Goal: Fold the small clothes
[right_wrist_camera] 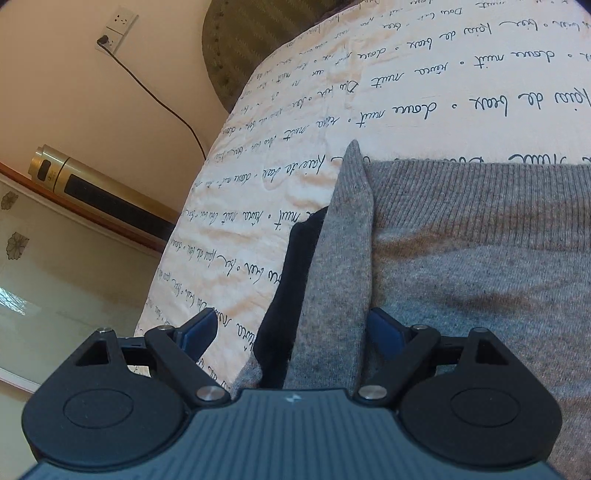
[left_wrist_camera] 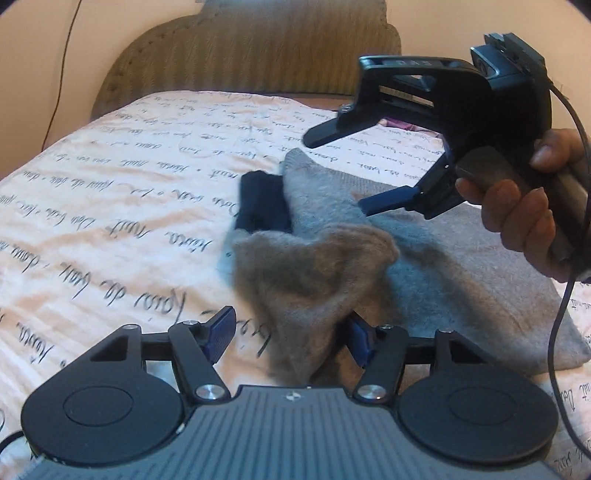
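A: Grey knitted wool makes up the jumper [left_wrist_camera: 461, 258], which lies on the bedspread [left_wrist_camera: 110, 206] printed with handwriting; its ribbed hem [right_wrist_camera: 480, 206] runs across the right wrist view; a dark blue garment [left_wrist_camera: 262, 206] lies just beside it, partly tucked under its edge.

B: And the left claw [left_wrist_camera: 288, 334]?

A: Jaws parted; a bunched, blurred fold of the jumper sits between them, touching the right-hand finger [left_wrist_camera: 358, 338] and apart from the left-hand one; the pads do not squeeze it.

B: The right claw [left_wrist_camera: 345, 171]?

A: Seen from the left wrist, it is gripped by a hand [left_wrist_camera: 524, 199] and hovers over the jumper; jaws spread wide, nothing held; from its own camera [right_wrist_camera: 291, 332], a narrow grey flap of the jumper and the dark garment pass between the fingers without being pinched.

B: Surroundings?

A: Padded headboard [left_wrist_camera: 243, 55] behind the bedspread; wall socket [right_wrist_camera: 116, 27] with a black cable [right_wrist_camera: 155, 96] trailing down; gold and black cylinder [right_wrist_camera: 92, 184] lying on a wooden ledge [right_wrist_camera: 74, 206].
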